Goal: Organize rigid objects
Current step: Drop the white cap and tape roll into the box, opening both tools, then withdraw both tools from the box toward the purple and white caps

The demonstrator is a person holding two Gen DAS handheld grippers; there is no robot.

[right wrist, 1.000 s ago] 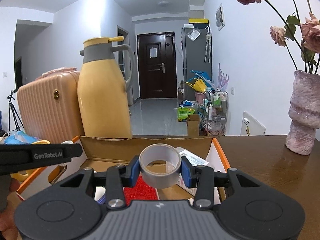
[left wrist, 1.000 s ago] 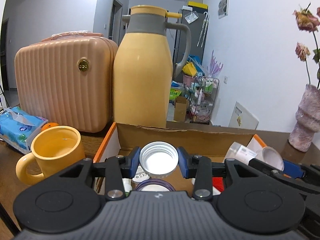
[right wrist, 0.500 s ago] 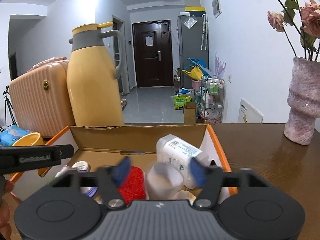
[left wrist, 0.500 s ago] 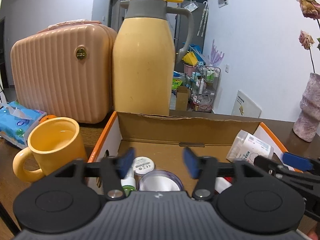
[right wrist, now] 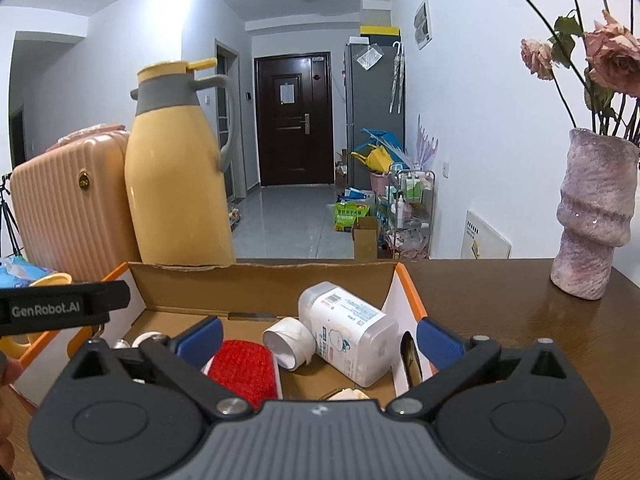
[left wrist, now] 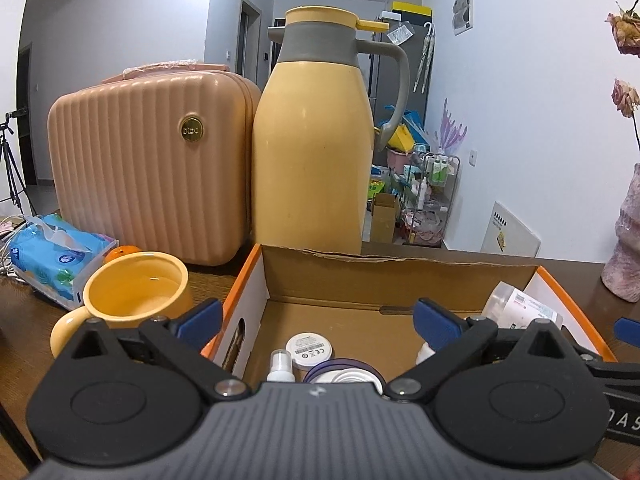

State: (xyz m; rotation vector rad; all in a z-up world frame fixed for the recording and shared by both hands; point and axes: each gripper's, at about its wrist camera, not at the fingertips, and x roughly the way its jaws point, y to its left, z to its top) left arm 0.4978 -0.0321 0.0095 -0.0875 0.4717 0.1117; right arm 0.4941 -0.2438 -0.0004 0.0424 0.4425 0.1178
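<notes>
1. Left wrist view: the white cap gripped a second ago has gone from the left gripper (left wrist: 316, 320), now spread wide and empty above the cardboard box (left wrist: 400, 280); a purple-rimmed lid (left wrist: 344, 374) lies inside.
2. Right wrist view: the tape roll (right wrist: 289, 342) has left the right gripper (right wrist: 318, 340), also released, and lies in the box beside a white bottle (right wrist: 348, 338).

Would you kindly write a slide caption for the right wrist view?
Open right gripper above a cardboard box holding a white bottle and red sponge.

Both tongs (left wrist: 316, 320) (right wrist: 318, 338) now empty, spread.
</notes>
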